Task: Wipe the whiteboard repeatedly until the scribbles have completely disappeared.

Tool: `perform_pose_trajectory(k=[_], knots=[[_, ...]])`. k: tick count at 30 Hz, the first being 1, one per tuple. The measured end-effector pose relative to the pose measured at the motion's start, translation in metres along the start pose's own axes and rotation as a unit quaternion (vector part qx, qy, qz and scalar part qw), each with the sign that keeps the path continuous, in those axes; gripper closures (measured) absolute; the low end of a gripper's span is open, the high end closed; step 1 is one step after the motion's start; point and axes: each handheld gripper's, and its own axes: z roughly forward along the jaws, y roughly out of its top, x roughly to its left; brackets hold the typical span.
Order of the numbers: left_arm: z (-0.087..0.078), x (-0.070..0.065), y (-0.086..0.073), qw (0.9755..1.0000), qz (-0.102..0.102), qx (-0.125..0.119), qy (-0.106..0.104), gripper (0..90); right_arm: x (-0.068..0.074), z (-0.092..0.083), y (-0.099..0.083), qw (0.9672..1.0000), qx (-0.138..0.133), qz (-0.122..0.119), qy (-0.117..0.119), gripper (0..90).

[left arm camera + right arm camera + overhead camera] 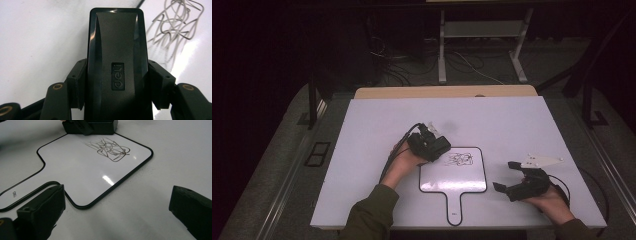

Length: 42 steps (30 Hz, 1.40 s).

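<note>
Clamped between the jaws of my left hand-held gripper (115, 100), the black eraser (116, 50) is rigid, light and slick-sided, so I grip its flanks firmly. It sits on the whiteboard (472, 182) beside the scribble (460, 159). My right hand-held gripper (117, 220) rests open.

Table: white top (372, 150), wooden edge showing at the far side.
Whiteboard: small handled board (453, 182), black rim, lying flat near the front edge with its handle toward the person.
Scribble: dark marker tangle (460, 159) in the board's far part.
Left gripper: (432, 146) held at the board's far left corner, just beside the scribble, cable trailing back over the hand.
Right gripper: (506, 176) resting on the table right of the board, jaws spread wide, nothing between them.
Sleeves: olive green.
</note>
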Motion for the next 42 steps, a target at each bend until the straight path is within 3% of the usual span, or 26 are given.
perform_pose_trajectory(k=[10, 16, 22, 31, 37, 38, 41, 42], knots=[[-0.001, -0.023, 0.000, 0.9996, 0.019, 0.000, -0.020, 39.7, 0.001, 0.000, 0.000, 1.0000, 0.001, -0.002, -0.001, 0.0], [-0.004, -0.040, -0.001, 0.9983, 0.043, 0.011, -0.038, 39.7, 0.001, -0.001, 0.000, 1.0000, 0.001, -0.003, 0.000, 0.0], [0.000, -0.031, 0.002, 0.9987, 0.033, 0.004, -0.038, 39.7, 0.002, 0.000, 0.000, 1.0000, 0.001, -0.003, -0.001, 0.0], [0.009, -0.018, 0.015, 0.9995, 0.027, 0.001, -0.019, 39.7, 0.001, 0.000, 0.000, 1.0000, 0.003, -0.002, -0.001, 0.0], [0.014, -0.010, 0.023, 0.9999, 0.012, 0.001, -0.006, 39.7, 0.001, 0.000, 0.000, 1.0000, 0.002, -0.001, -0.002, 0.0], [0.015, -0.008, 0.025, 0.9996, 0.026, 0.002, -0.004, 39.7, 0.001, 0.000, 0.000, 1.0000, 0.002, -0.001, -0.002, 0.0], [0.017, -0.014, 0.027, 0.9997, 0.020, 0.000, -0.012, 39.7, 0.001, 0.000, 0.000, 1.0000, 0.002, -0.001, -0.001, 0.0], [0.017, -0.015, 0.028, 0.9995, 0.026, -0.001, -0.018, 39.7, 0.001, 0.000, 0.000, 1.0000, 0.002, 0.000, -0.001, 0.0]])
